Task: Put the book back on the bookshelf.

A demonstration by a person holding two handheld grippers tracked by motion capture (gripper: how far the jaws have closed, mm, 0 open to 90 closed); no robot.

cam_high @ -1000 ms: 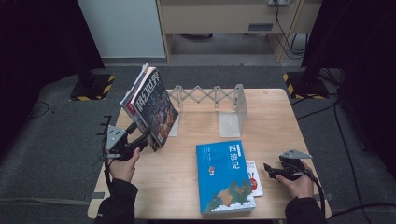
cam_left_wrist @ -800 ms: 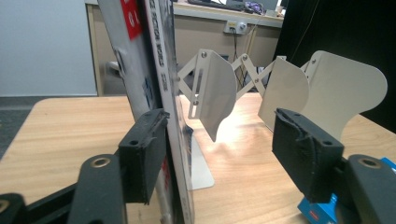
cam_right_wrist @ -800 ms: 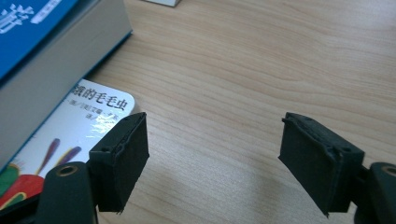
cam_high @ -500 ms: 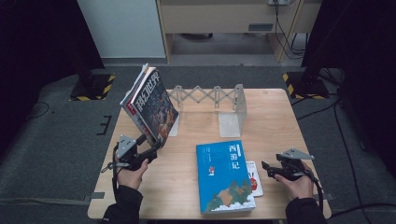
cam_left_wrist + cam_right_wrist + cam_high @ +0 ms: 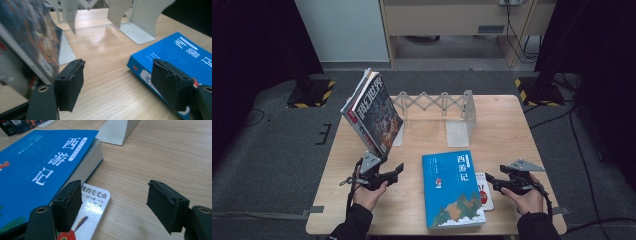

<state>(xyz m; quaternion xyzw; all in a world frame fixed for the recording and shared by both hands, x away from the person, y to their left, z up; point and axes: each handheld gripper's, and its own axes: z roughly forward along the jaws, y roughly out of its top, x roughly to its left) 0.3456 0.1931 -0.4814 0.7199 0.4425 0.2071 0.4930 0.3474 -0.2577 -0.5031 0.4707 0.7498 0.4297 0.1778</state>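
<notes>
Bench (image 5: 512, 130): pale wood, rectangular, on a dark grey floor; its right half behind the blue book is bare, and so is the strip between the magazines and the blue book.
Magazines (image 5: 373, 114): a small stack standing tilted at the left rear, tops leaning back and to the left, lower edge on the bench near its left edge; a dark illustrated cover faces the person.
Blue book (image 5: 452, 189): thick, lying flat near the front edge, centre-right, cover up with white Chinese characters; its front end comes close to the bench's front edge.
Expanding book rack (image 5: 437, 105): grey metal, concertina bars along the rear centre, an upright end plate with a flat foot at each end; the left foot sits just beside the magazines, and open bench lies between the two plates.
Small white book (image 5: 484, 191): flat, partly tucked under the blue book's right side, a red picture on its cover.
Left claw (image 5: 398, 169): held low just in front of the magazines' lower corner, jaws wide apart, gripping nothing; in the left gripper view (image 5: 120, 82) bare wood lies between the pads.
Right claw (image 5: 490, 182): near the front right corner, jaws spread wide and empty; in the right gripper view (image 5: 113, 203) the left pad hangs over the small white book's corner, contact unclear.
</notes>
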